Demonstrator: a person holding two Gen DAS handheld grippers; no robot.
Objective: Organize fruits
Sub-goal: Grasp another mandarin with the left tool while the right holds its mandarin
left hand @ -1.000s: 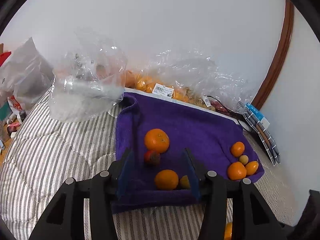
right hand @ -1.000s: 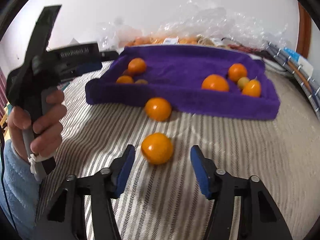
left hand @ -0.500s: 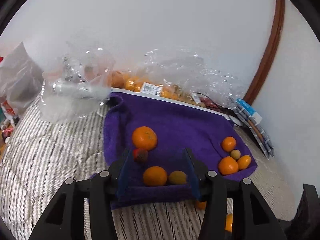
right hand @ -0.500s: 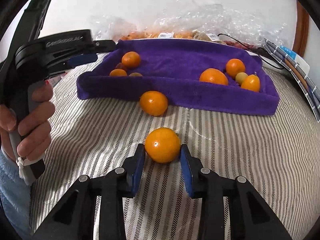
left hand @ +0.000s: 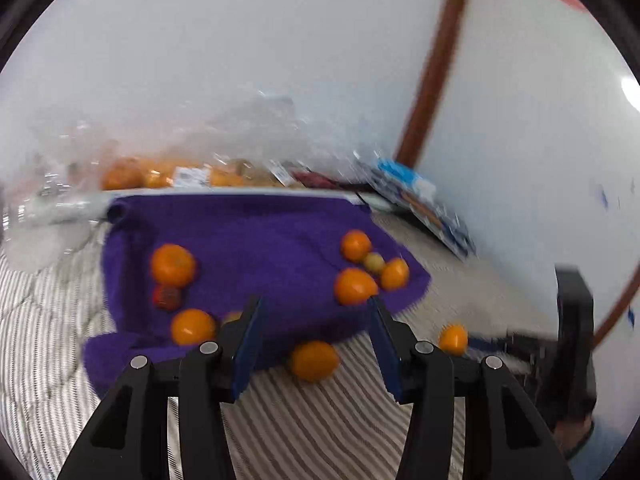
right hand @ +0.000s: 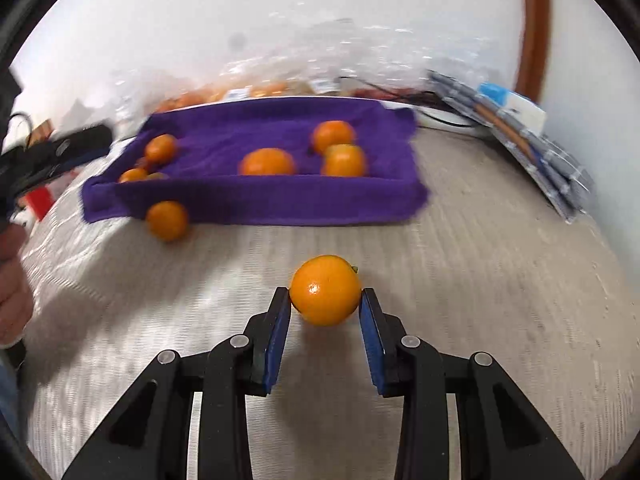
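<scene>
1. Your right tool [right hand: 325,295] is clenched on an orange [right hand: 325,290]; both blue pads press its sides, and it sits at the very tips, above the striped bedcover [right hand: 480,280].
2. Your left tool [left hand: 316,304] is released, with nothing between its blue pads; it points toward the near edge of the purple towel [left hand: 272,236].
3. A second loose orange [left hand: 314,360] lies on the bedcover, touching the towel's near fold, at its left end in the right wrist view.
4. On the towel, one group of fruit [left hand: 366,266] lies near the right side in the left wrist view: three orange ones and a small yellowish one, close together.
5. Another group [left hand: 174,266] lies at the left side: a large orange, a small reddish fruit and a smaller orange nearer the fold.
6. Clear plastic bags [right hand: 340,60] holding more fruit lie behind the towel, against the wall.
7. Your left hand [right hand: 10,276] shows at the left edge of the right wrist view.
</scene>
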